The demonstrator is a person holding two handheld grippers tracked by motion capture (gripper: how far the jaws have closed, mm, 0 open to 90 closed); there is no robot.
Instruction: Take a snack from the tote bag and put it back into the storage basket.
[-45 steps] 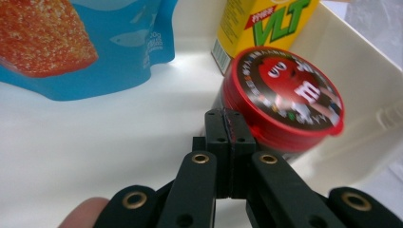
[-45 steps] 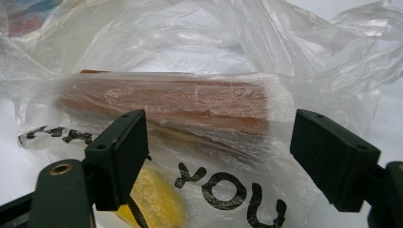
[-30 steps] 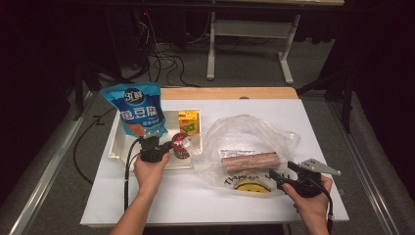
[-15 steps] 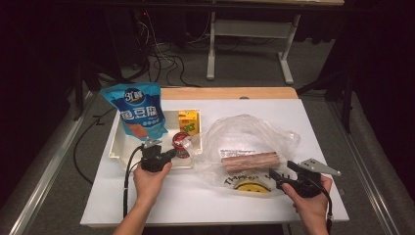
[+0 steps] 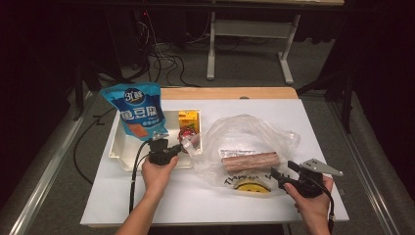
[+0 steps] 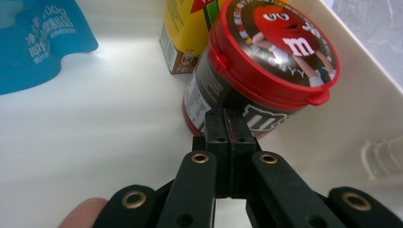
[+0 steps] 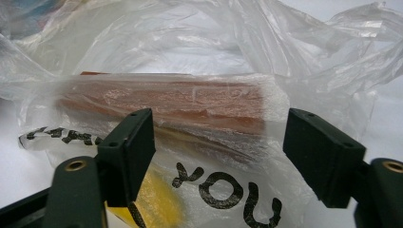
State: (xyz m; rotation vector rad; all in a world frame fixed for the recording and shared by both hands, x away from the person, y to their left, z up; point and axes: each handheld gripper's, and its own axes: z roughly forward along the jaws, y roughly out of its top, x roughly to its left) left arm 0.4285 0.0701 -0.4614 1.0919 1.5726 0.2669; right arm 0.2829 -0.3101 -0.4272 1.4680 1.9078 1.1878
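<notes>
Tray [image 5: 117, 149] sits at the left of the tabletop [image 5: 195, 196]. A blue pouch [image 5: 137, 110] leans on its far-left wall, standing above the rim. A yellow carton [image 5: 188, 119] stands at the far right corner; a dark jar [image 5: 188, 135] with a red lid is just in front of the carton, by the right wall. In the left tool view the jar [image 6: 266, 66] tilts, lid toward the camera, touching the carton [image 6: 183, 33].

Left tool [image 5: 180, 148] reaches over the tray's near rim, tips at the jar's base. Jaws are pressed together with nothing between them; tips meet the jar's lower side [image 6: 230, 118]. Left hand [image 5: 156, 172] grips the body from behind, forearm coming in from the bottom edge.

Clear bag [image 5: 244, 142] lies right of the tray, its left edge just beside the tray wall. Inside: a long brown packet [image 5: 250, 160], lying level. Printed letters and a yellow face show at the bag's near edge.

Right tool [image 5: 280, 177] lies low at the bag's near right corner, pointing left. Its jaws have just been closing, yet stand wide apart [image 7: 221, 156]; bag film and packet [image 7: 166, 107] lie beyond them, not pinched. Right hand [image 5: 313, 198] holds it from below right.
</notes>
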